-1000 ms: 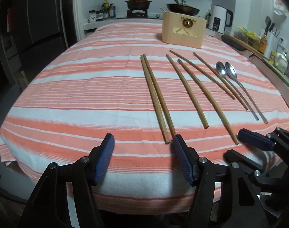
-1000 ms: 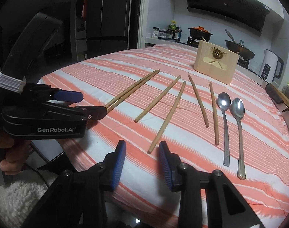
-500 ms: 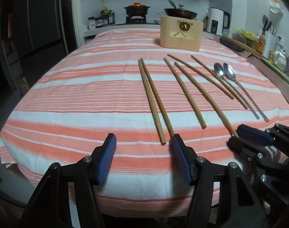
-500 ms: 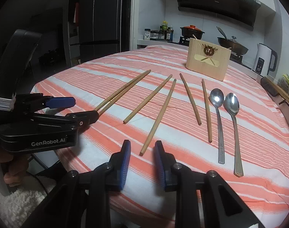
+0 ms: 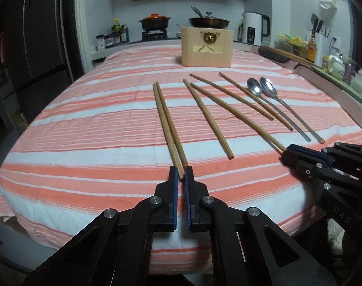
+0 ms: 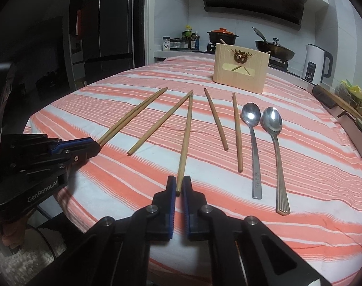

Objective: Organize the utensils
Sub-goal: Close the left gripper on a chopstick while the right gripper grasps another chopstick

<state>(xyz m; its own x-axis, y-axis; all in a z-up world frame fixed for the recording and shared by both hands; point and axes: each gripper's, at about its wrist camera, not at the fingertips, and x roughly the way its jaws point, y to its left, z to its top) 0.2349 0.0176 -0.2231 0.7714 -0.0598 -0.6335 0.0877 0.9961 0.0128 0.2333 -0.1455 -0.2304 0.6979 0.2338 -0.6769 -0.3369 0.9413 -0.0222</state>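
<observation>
My left jaws (image 5: 181, 175) have just been closing and now clench the near ends of the leftmost pair of chopsticks (image 5: 167, 124), which lie side by side on the striped worktop (image 5: 85, 128) and run straight ahead of me. My right jaws (image 6: 178, 187) have just been closing too and pinch the near tip of a single chopstick (image 6: 185, 143). Three more chopsticks lie loose around it, two spoons (image 6: 264, 147) lie further right, and the wooden holder (image 6: 240, 71) stands beyond them all
</observation>
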